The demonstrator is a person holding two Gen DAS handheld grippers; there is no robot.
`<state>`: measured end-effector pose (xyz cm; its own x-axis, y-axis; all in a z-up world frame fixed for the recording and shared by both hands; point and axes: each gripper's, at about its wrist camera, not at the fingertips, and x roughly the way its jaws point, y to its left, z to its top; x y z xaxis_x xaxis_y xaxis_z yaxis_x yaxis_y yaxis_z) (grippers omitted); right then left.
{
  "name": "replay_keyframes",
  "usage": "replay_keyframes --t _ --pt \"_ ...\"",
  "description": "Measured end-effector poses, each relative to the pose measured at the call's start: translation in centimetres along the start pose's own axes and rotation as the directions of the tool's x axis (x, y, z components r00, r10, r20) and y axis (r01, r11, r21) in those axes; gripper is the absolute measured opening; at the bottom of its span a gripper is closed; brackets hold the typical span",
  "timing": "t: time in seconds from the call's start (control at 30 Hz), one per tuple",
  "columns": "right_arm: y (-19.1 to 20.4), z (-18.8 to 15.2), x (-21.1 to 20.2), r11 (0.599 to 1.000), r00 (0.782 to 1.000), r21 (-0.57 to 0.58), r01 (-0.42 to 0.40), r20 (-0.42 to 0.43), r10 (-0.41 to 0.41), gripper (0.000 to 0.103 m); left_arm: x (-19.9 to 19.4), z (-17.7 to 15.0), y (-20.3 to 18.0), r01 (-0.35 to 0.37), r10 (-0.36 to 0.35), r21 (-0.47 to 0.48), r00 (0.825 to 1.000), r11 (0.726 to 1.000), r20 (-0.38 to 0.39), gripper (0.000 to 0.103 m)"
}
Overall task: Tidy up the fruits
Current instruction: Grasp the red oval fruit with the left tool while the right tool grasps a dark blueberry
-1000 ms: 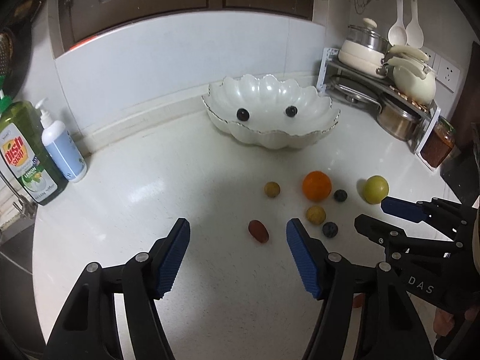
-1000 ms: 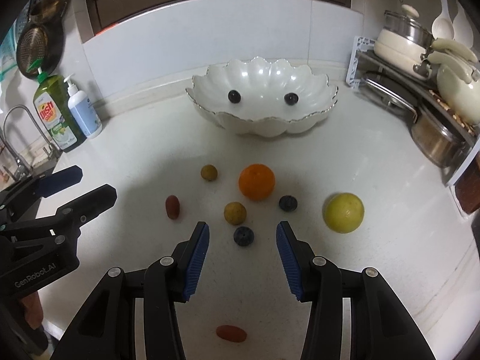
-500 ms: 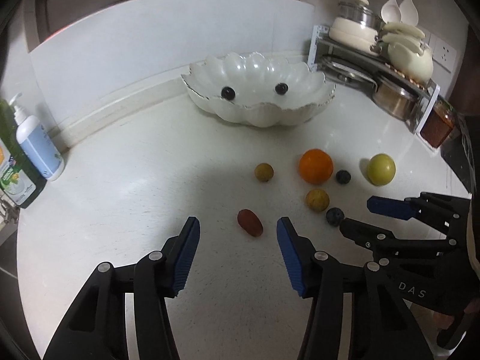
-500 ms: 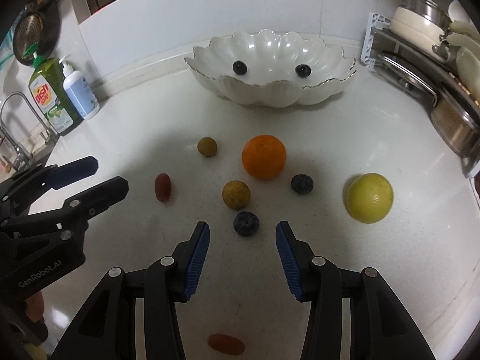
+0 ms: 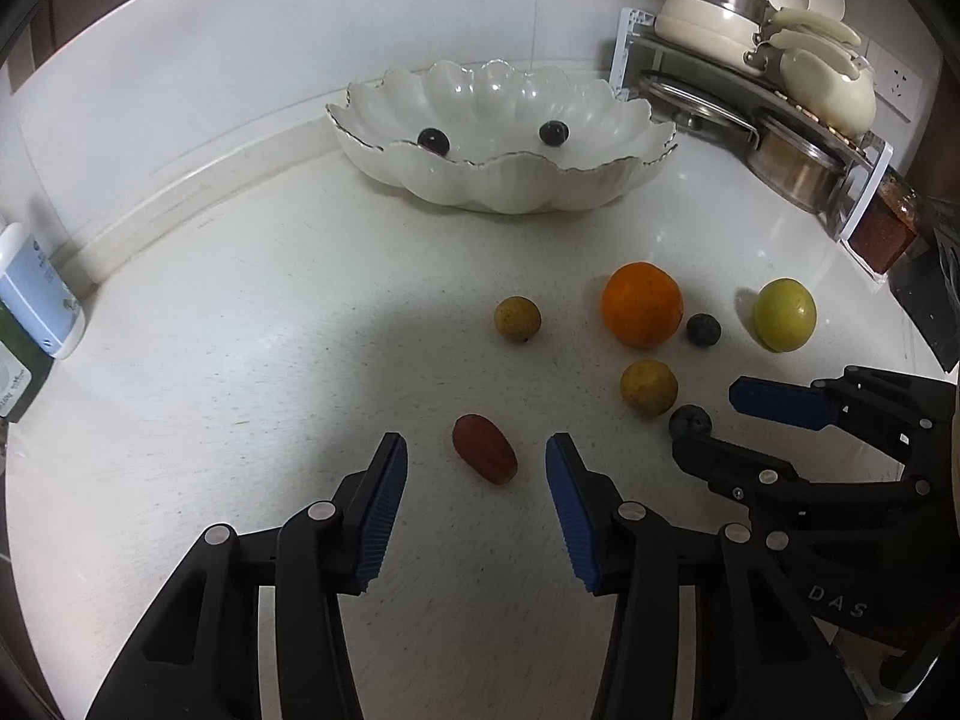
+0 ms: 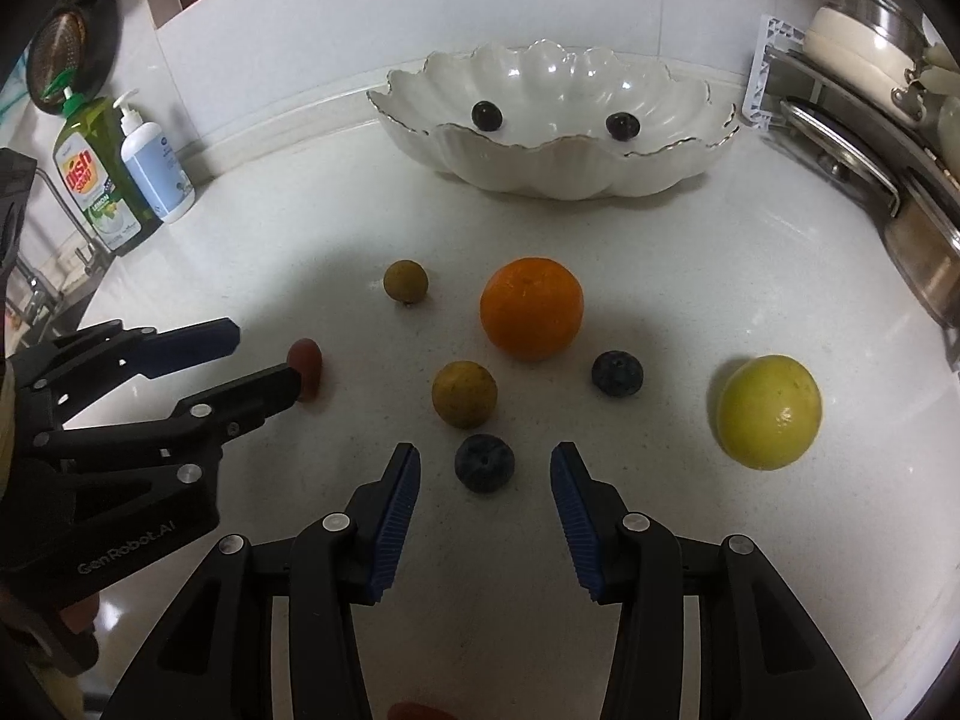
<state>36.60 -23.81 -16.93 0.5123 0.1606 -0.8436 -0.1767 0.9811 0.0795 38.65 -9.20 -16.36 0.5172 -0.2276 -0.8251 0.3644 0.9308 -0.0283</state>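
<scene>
Both grippers lined up on small fruit
Your left gripper [image 5: 477, 468] is closing around the soft red fruit [image 5: 485, 449], untouched; right gripper [image 6: 485, 474], part-open, brackets the squashy blueberry [image 6: 484, 462]. Pinch mid-body, gently.

Home kitchen, white countertop [image 6: 780, 252], dish soap bottle [image 6: 90, 180], stacked pots [image 5: 714, 18]

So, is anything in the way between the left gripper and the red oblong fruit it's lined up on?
Nothing visible. The red oblong fruit lies on bare counter just ahead of the left gripper, whose fingers are closing but not yet touching it. The nearest neighbours, a yellow-brown fruit and a blueberry, sit off to the side.
</scene>
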Motion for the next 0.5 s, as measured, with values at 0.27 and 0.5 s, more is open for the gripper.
replay_keyframes --t 0.27,0.5 --pt "-0.3 0.1 0.8 1.0 1.0 0.009 -0.019 -0.014 0.019 0.042 1.3 -0.1 0.0 -0.003 0.002 -0.008 1.0 1.0 -0.029 0.043" --pt "-0.7 0.0 1.3 0.999 0.999 0.012 -0.034 -0.026 0.035 0.036 2.2 0.0 -0.4 -0.015 0.015 -0.006 0.999 1.0 -0.049 0.035"
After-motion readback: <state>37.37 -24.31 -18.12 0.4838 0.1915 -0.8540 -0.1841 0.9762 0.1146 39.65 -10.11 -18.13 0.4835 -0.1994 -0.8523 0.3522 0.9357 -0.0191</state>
